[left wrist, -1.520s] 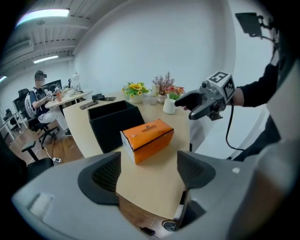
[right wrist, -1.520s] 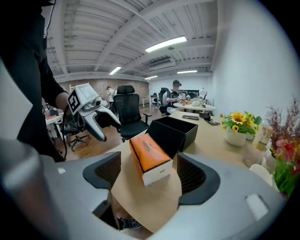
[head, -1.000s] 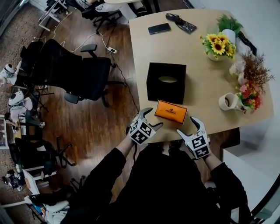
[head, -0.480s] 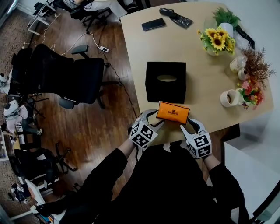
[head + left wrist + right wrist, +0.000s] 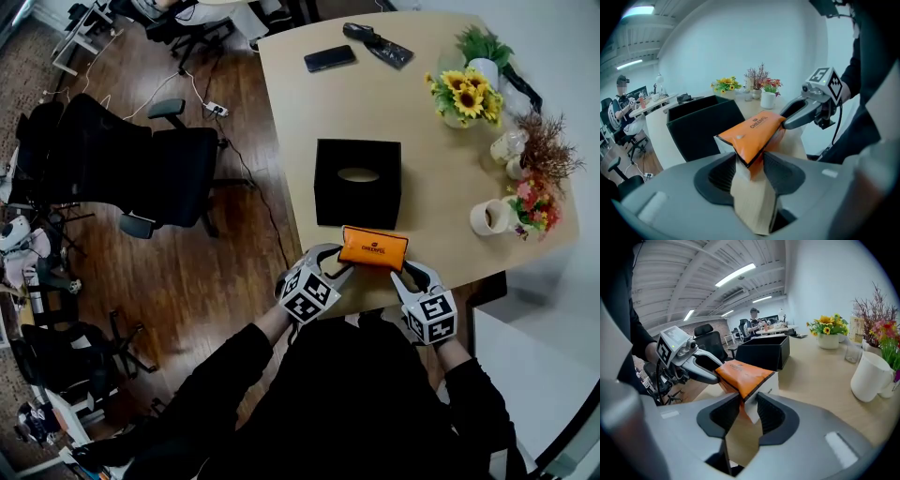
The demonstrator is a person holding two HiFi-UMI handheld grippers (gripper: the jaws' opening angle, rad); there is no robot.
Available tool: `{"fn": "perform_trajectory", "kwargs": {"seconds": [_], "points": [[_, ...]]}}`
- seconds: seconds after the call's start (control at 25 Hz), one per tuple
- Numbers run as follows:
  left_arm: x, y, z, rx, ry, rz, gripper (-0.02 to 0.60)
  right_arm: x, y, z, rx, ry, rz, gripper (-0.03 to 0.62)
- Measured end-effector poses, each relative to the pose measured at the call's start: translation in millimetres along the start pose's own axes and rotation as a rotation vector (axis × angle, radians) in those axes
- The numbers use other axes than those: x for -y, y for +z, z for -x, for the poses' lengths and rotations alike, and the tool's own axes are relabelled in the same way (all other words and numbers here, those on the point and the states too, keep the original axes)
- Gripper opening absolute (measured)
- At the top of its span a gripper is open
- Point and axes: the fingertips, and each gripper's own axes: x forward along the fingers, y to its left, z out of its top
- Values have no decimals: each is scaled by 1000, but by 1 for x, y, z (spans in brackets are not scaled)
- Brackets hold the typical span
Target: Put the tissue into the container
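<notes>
Pale wood table [image 5: 422, 150], glossy orange tissue pack [image 5: 373, 248]

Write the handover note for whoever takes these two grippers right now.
Left gripper: jaws have just been closing and now pinch the left end of the tissue pack.
Right gripper: jaws have just been closing and now pinch the pack's right end.
The pack is at the near edge of the table, just in front of the box.
Done: pack gripped at both ends.
Left: lift it and put it into the box.
</notes>
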Motion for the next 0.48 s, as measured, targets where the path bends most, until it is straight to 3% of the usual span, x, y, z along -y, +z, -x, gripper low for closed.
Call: {"fn": "perform_trajectory", "kwargs": {"seconds": [0.48], "points": [[5,39,51,55,69,1,167,-22,50,39,69,-23,80,121]]}}
